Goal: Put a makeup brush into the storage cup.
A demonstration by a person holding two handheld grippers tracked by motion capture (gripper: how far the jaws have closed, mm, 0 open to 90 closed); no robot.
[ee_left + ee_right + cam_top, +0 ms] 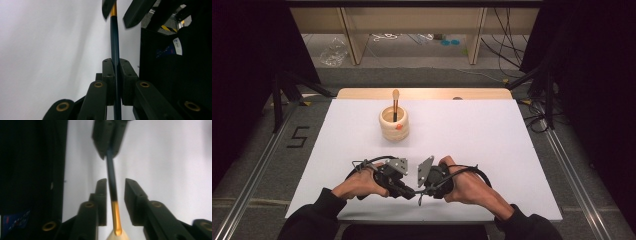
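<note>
Black numeral "5" on the grey floor left of the table

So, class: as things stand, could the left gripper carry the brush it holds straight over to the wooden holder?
Probably yes. The left gripper is shut on the brush, the right gripper stands open around it, and bare white table lies before the wooden holder.

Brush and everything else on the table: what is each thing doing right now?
Dark-handled brush: clamped in the left gripper, its gold end between the right gripper's jaws.
Left gripper: shut on the handle.
Right gripper: open, pads off the brush.
Wooden cup: upright on the white table.
Second brush: standing in the cup, bristles up.
</note>
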